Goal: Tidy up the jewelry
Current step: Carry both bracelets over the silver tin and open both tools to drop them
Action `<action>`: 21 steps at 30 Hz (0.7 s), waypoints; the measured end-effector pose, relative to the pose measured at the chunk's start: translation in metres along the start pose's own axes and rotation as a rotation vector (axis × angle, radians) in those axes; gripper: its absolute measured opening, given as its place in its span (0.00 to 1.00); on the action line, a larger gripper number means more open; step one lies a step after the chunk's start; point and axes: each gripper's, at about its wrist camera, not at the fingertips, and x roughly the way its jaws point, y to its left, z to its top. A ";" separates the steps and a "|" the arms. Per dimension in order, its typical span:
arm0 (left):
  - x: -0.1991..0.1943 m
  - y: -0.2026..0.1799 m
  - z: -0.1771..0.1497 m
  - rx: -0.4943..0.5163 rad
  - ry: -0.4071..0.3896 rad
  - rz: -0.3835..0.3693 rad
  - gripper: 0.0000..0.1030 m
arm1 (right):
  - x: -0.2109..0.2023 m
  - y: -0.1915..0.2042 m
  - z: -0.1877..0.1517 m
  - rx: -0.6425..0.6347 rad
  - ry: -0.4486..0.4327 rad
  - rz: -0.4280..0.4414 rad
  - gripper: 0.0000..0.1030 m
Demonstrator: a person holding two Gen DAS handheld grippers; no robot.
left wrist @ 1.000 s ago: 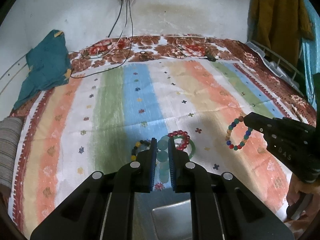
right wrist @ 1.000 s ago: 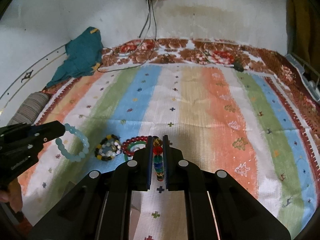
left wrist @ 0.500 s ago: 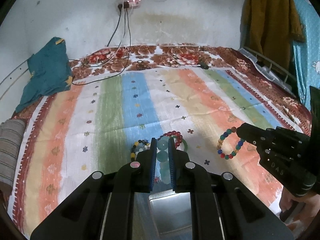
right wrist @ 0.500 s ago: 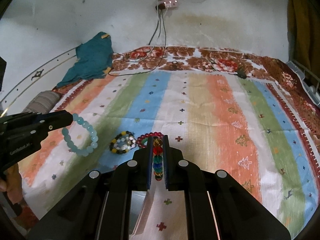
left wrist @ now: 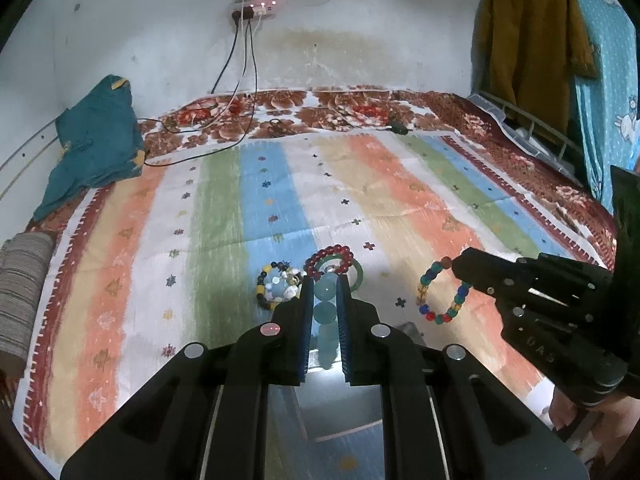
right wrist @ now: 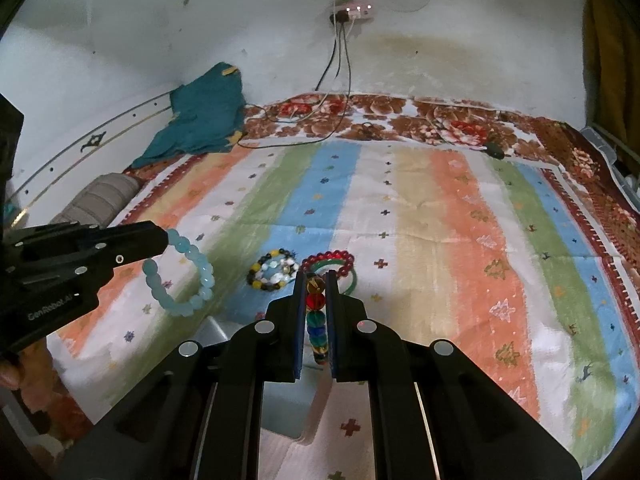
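My left gripper (left wrist: pixel 325 280) is shut on a pale blue bead bracelet (left wrist: pixel 325 312) and holds it above the bed; the bracelet hangs from it in the right wrist view (right wrist: pixel 180 276). My right gripper (right wrist: pixel 316 276) is shut on a multicoloured bead bracelet (right wrist: pixel 317 320), which hangs as a loop in the left wrist view (left wrist: pixel 440 292). On the striped cloth lie a black, yellow and white bead bracelet (left wrist: pixel 278 286), a dark red bead bracelet (left wrist: pixel 330 254) and a green bangle (left wrist: pixel 356 274). A box (right wrist: pixel 280 404) shows below both grippers.
A teal cloth (left wrist: pixel 92 148) lies at the back left of the bed. Cables (left wrist: pixel 240 120) run from a wall socket onto the floral sheet. A striped roll (left wrist: pixel 20 280) sits at the left edge. Clothes (left wrist: pixel 528 40) hang at the right.
Both grippers have pulled back and risen with their bracelets, so the jewelry on the cloth looks farther off and the box shows more below them.
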 end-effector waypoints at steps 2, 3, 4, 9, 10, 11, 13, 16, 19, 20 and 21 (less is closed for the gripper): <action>-0.002 0.000 -0.001 -0.004 -0.004 0.012 0.11 | 0.000 0.003 -0.003 -0.002 0.011 0.011 0.10; -0.005 0.001 -0.002 -0.009 -0.006 0.011 0.11 | 0.001 0.004 -0.005 -0.004 0.018 0.013 0.10; -0.006 0.001 -0.003 -0.014 -0.005 0.008 0.11 | 0.001 0.006 -0.006 -0.004 0.022 0.016 0.10; -0.011 0.001 -0.011 -0.025 0.008 0.003 0.11 | -0.001 0.012 -0.011 -0.006 0.036 0.041 0.10; -0.012 0.000 -0.013 -0.023 0.010 0.003 0.11 | -0.002 0.012 -0.011 -0.005 0.040 0.045 0.10; -0.013 0.000 -0.014 -0.023 0.011 0.004 0.11 | -0.002 0.014 -0.013 -0.004 0.044 0.051 0.10; -0.014 -0.001 -0.016 -0.024 0.013 0.006 0.11 | -0.001 0.016 -0.015 -0.005 0.059 0.061 0.10; -0.012 -0.001 -0.016 -0.026 0.028 0.009 0.11 | 0.004 0.017 -0.018 -0.010 0.084 0.070 0.10; -0.013 0.001 -0.016 -0.025 0.015 0.046 0.20 | 0.008 0.010 -0.017 0.002 0.090 0.039 0.30; -0.013 0.002 -0.015 -0.026 0.008 0.056 0.21 | 0.008 0.007 -0.016 0.013 0.086 0.029 0.36; -0.012 0.005 -0.014 -0.033 0.006 0.063 0.21 | 0.008 0.002 -0.015 0.024 0.081 0.015 0.39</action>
